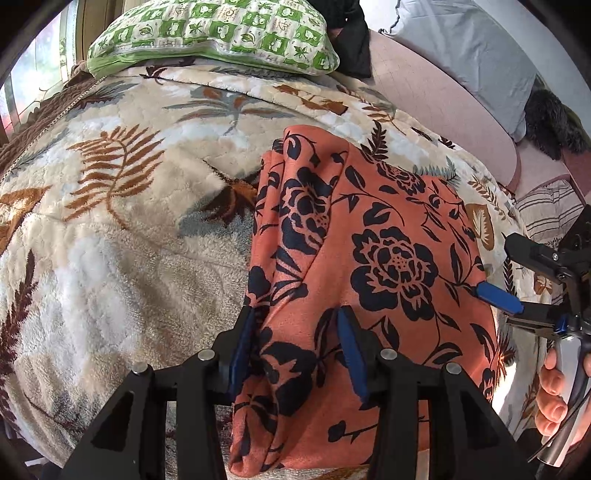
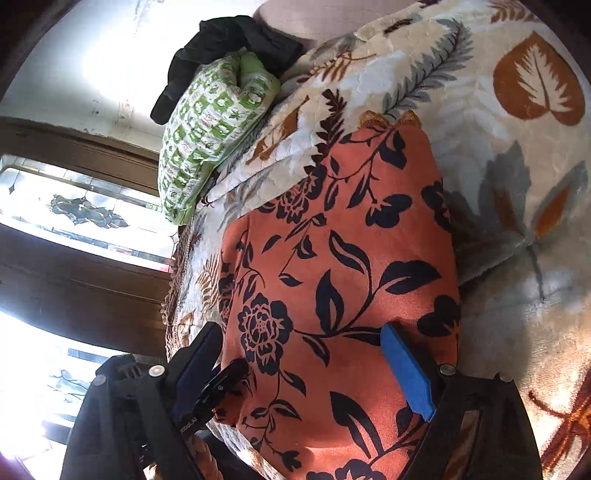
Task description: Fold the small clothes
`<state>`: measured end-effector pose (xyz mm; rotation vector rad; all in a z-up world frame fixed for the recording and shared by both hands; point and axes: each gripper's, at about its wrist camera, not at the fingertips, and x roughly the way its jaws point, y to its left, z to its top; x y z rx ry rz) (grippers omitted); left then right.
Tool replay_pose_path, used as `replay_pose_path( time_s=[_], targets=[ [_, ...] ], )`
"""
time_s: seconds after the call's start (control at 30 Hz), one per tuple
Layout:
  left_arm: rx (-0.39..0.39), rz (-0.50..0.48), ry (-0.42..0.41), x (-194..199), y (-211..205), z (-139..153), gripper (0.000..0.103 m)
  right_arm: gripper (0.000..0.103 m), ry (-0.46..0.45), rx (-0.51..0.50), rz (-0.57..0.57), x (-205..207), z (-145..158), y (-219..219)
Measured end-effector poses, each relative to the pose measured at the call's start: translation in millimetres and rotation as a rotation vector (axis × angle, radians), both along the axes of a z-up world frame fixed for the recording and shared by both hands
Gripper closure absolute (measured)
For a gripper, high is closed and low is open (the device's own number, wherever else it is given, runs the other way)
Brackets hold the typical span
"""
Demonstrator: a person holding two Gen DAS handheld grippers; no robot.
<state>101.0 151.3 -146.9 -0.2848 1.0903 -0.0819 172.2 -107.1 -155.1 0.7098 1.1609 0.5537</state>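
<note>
An orange garment with a black flower print [image 1: 369, 258] lies folded on a fleece leaf-pattern blanket [image 1: 122, 229]. My left gripper [image 1: 295, 347] is open, its blue-padded fingers straddling the garment's near left edge where the cloth is bunched. My right gripper [image 2: 306, 365] is open over the garment [image 2: 332, 280], its blue pad [image 2: 406, 369] resting on the cloth. The right gripper also shows in the left wrist view [image 1: 517, 291] at the garment's right edge, with a hand on its handle.
A green-and-white patterned pillow [image 1: 214, 33] lies at the blanket's far end, with dark clothing [image 2: 229, 48] beside it. A pink surface [image 1: 443, 96] with a grey pillow [image 1: 472, 44] is to the right. A window with wooden frames [image 2: 81, 214] is beyond the bed.
</note>
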Motion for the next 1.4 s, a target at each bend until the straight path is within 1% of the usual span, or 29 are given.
replay_pose_path(
  time_s=[0.03, 0.07, 0.17, 0.23, 0.27, 0.47, 0.53, 0.67, 1.0, 1.1, 1.13, 1.17, 1.2, 1.3, 1.33, 1.37, 1.4],
  targets=[
    [-0.003, -0.001, -0.001, 0.0, 0.9, -0.9, 0.055, 0.013, -0.025, -0.044, -0.013, -1.9, 7.9, 0.4],
    [-0.005, -0.003, -0.003, 0.1, 0.8, -1.0, 0.055, 0.013, -0.058, -0.109, -0.02, -3.5, 16.2, 1.3],
    [0.0, -0.01, -0.002, 1.3, 0.1, -1.6, 0.054, 0.013, -0.153, -0.377, 0.001, -4.1, 37.7, 12.1],
    [0.001, -0.011, -0.001, 1.7, 0.1, -2.0, 0.054, 0.013, -0.192, -0.525, 0.011, -4.2, 45.8, 18.7],
    [0.001, -0.011, -0.002, 1.5, 0.2, -2.0, 0.054, 0.013, -0.211, -0.581, 0.012, -4.1, 49.5, 21.4],
    [0.014, -0.013, -0.002, 1.7, -1.0, -2.0, 0.053, 0.013, -0.314, -0.768, -0.038, -16.1, 72.9, 13.4],
    [0.02, -0.013, 0.0, 2.1, -1.7, -1.7, 0.053, 0.013, -0.336, -0.795, -0.043, -16.0, 78.7, 12.8],
    [0.025, -0.01, -0.001, 1.7, -2.4, -1.2, 0.053, 0.013, -0.349, -0.797, -0.061, -18.7, 85.1, 7.6],
    [0.028, -0.012, -0.004, 1.8, -2.7, -1.1, 0.052, 0.013, -0.35, -0.799, -0.065, -21.9, 84.9, 7.7],
    [0.03, -0.015, -0.008, 1.4, -3.0, -1.5, 0.051, 0.013, -0.34, -0.777, -0.06, -18.6, 80.2, 6.6],
    [0.029, -0.014, -0.008, 1.3, -2.4, -1.9, 0.049, 0.013, -0.321, -0.737, -0.059, -15.6, 75.1, 3.3],
    [0.028, -0.011, -0.007, 1.3, -1.8, -2.3, 0.048, 0.013, -0.286, -0.673, -0.061, -10.2, 65.8, -2.7],
    [0.029, -0.008, -0.006, 1.2, -0.6, -3.0, 0.045, 0.013, -0.233, -0.574, -0.067, -3.4, 51.6, -11.6],
    [0.011, -0.004, 0.0, 1.0, 4.2, -7.2, 0.042, 0.013, -0.006, -0.173, -0.141, 19.5, -2.3, -48.5],
    [0.004, -0.001, 0.003, 0.9, 5.3, -8.0, 0.041, 0.013, 0.049, -0.059, -0.162, 25.7, -18.4, -55.9],
    [0.002, 0.0, 0.002, 0.5, 6.2, -8.6, 0.04, 0.013, 0.082, 0.026, -0.169, 30.9, -29.8, -58.6],
    [0.005, -0.001, 0.001, 0.5, 5.9, -8.6, 0.04, 0.013, 0.097, 0.082, -0.162, 36.2, -36.3, -57.3]
  ],
)
